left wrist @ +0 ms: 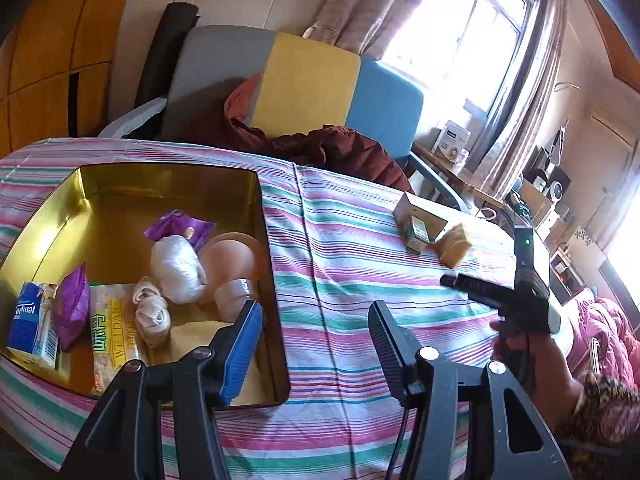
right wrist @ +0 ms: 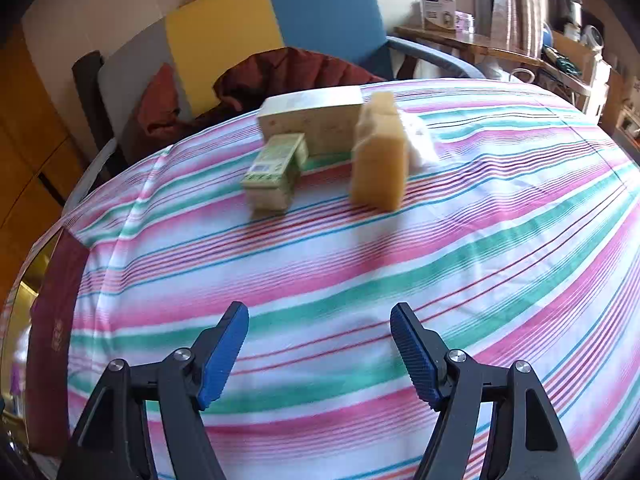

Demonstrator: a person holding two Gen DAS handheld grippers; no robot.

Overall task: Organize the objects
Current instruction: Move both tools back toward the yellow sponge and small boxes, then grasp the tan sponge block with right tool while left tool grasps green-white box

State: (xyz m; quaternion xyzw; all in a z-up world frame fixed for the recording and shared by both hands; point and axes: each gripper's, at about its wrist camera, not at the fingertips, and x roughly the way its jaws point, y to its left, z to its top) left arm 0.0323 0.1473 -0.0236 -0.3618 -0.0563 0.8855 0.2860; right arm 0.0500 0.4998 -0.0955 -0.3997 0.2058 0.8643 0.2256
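Right wrist, right gripper (right wrist: 320,356) empty, soap (right wrist: 380,156)

A lived-in home room: striped bedcloth (right wrist: 480,216), armchair (left wrist: 304,88) at twelve o'clock, curtained window (left wrist: 460,28) at one, cluttered shelves (left wrist: 560,208) at three.

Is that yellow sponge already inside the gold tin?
No, the yellow sponge lies on the striped cloth beside a small green box, well apart from the gold tin.
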